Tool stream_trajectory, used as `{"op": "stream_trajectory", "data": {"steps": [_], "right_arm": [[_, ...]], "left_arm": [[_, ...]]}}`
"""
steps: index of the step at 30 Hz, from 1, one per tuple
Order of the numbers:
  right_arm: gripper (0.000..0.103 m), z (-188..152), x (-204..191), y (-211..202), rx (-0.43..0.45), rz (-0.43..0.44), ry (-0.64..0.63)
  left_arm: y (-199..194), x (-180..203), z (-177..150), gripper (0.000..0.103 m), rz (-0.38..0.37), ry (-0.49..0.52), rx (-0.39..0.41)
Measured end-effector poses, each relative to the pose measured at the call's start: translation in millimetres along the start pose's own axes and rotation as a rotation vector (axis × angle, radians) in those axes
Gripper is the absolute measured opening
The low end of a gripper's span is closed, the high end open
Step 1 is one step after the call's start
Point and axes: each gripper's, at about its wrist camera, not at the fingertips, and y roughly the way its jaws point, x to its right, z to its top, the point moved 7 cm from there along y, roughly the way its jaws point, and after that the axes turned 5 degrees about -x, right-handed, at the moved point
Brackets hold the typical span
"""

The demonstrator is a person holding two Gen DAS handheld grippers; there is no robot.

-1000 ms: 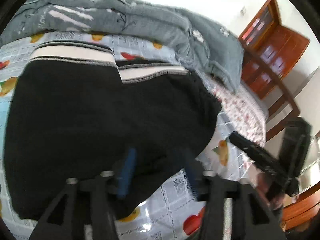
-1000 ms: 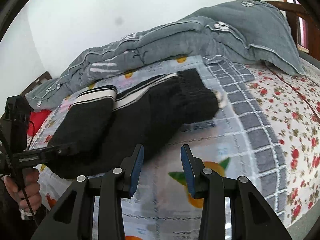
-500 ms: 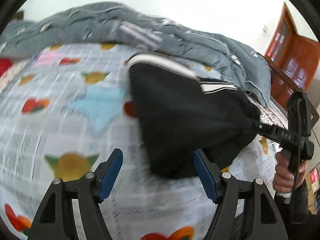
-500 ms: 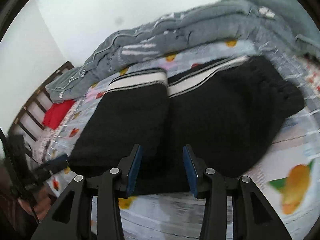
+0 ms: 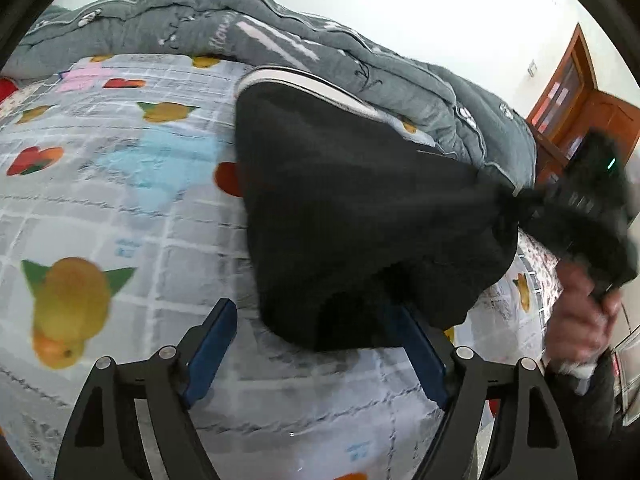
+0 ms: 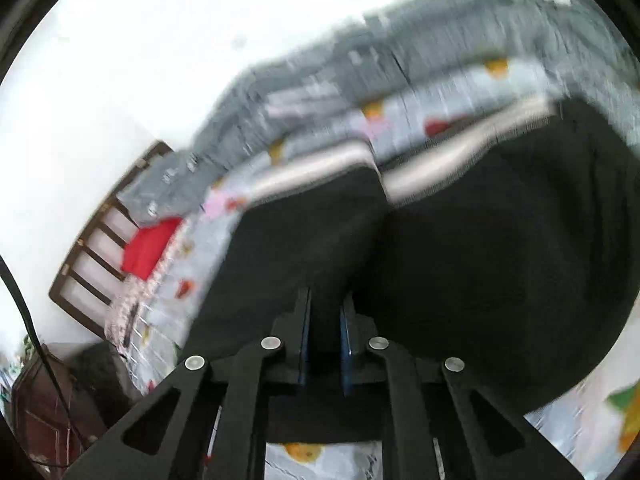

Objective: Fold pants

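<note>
Closed since half a second ago: right gripper (image 6: 325, 312), pinching black pants (image 5: 352, 208) at the near edge and tugging one corner up off the sheet (image 5: 120, 208). Spread wide over the sheet, holding nothing: left gripper (image 5: 316, 324). One bed, fruit-print sheet, one grey quilt (image 5: 280, 48) piled along the white wall, one red pillow (image 6: 148, 248), brown wooden door (image 5: 576, 100). One pair of pants, folded, white waistband toward the quilt.
</note>
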Motion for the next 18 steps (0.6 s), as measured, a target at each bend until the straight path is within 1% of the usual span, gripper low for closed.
{"op": "stream_trajectory", "data": {"steps": [1,3,5,6,7,10,13,14,16,18], "right_arm": [[0.011,10,-6,-9,0.03,0.001,-0.025],[0.011,23,-11,-22,0.067,-0.007,-0.055],[0.01,37,-13,-35,0.097,-0.01,-0.086],[0.01,42,-11,-42,0.108,-0.012,-0.094],[0.01,48,-9,-49,0.122,-0.016,-0.104],[0.01,58,4,-69,0.157,-0.026,-0.114],[0.01,69,32,-97,0.198,-0.063,-0.11],[0.01,71,45,-112,0.228,-0.087,-0.107],[0.01,70,76,-139,0.275,-0.117,-0.085],[0.009,61,104,-151,0.285,-0.157,-0.058]], "left_arm": [[3,4,0,0.08,0.016,0.012,-0.006],[11,13,2,0.081,0.09,0.052,-0.009],[21,18,3,0.081,0.24,0.098,-0.022],[25,20,5,0.082,0.296,0.113,-0.019],[28,23,7,0.082,0.314,0.113,-0.012],[30,28,12,0.082,0.327,0.088,-0.015],[30,34,16,0.082,0.345,0.118,-0.012],[27,38,18,0.083,0.333,0.128,0.002],[22,48,21,0.084,0.277,0.143,0.029],[20,64,24,0.084,0.232,0.169,0.041]]}}
